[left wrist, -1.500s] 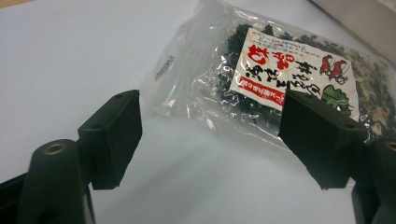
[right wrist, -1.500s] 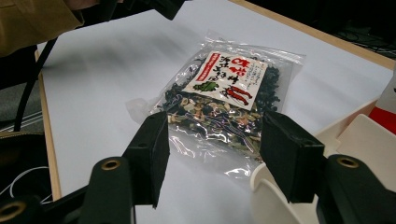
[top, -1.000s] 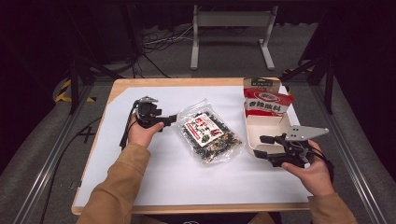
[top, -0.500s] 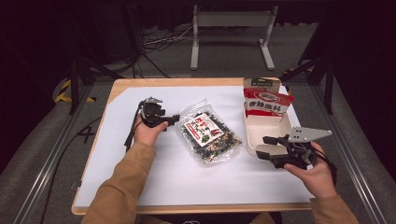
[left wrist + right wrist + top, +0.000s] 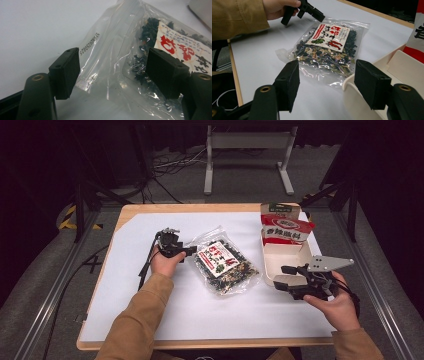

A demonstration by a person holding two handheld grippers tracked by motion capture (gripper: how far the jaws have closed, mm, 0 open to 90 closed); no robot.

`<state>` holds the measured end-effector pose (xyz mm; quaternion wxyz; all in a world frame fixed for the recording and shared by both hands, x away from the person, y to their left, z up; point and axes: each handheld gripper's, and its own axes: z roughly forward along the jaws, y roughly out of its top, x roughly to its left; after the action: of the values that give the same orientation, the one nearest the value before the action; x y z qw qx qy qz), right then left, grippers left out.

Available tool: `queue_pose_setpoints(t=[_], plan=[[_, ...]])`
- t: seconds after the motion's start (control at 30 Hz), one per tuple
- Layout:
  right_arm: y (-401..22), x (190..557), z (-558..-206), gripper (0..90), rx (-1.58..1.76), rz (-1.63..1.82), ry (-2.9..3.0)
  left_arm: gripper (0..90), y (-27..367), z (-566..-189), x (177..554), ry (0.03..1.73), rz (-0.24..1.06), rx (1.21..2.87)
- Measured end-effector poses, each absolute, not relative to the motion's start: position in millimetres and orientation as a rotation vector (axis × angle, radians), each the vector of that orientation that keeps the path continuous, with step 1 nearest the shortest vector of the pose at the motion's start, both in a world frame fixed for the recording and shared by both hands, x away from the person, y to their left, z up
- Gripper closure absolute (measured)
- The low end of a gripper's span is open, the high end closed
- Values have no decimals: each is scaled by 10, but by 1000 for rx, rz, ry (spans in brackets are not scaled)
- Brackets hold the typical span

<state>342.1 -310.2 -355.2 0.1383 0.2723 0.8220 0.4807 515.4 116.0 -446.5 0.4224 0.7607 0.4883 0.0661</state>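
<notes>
The clear bag of dried greens (image 5: 224,266) lies mid-table beside the white box (image 5: 290,262). Its edge is now straddled by the left gripper (image 5: 112,72), lowered since a second ago, jaws apart but just narrowing; a pinch seems imminent. The right gripper (image 5: 282,277) is held apart, empty.

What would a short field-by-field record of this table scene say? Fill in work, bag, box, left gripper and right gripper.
work: picking up a clear bag of dried food
bag: flat on the white table, mid-table
box: open, cream, beside the bag, a red packet inside
left gripper: jaws apart, closing, at the bag's edge
right gripper: open, at the box's near corner, holding nothing
</notes>
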Motion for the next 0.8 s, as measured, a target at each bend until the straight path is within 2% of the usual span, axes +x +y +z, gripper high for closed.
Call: queue_pose_setpoints(t=[0.23,0.5,0.7,0.8], plan=[[-3089,3415,-3549,357,787,1398,2383,346,1123,-4503,5148,1200,134,1904],[-3076,3416,-3553,352,786,1394,2387,410,1048,-4507,5109,1181,232,1958],[-3073,3410,-3539,351,783,1407,2379,499,1014,-4500,5091,1176,262,1986],[-3068,3410,-3534,351,782,1413,2378,582,978,-4494,5070,1183,291,1994]])
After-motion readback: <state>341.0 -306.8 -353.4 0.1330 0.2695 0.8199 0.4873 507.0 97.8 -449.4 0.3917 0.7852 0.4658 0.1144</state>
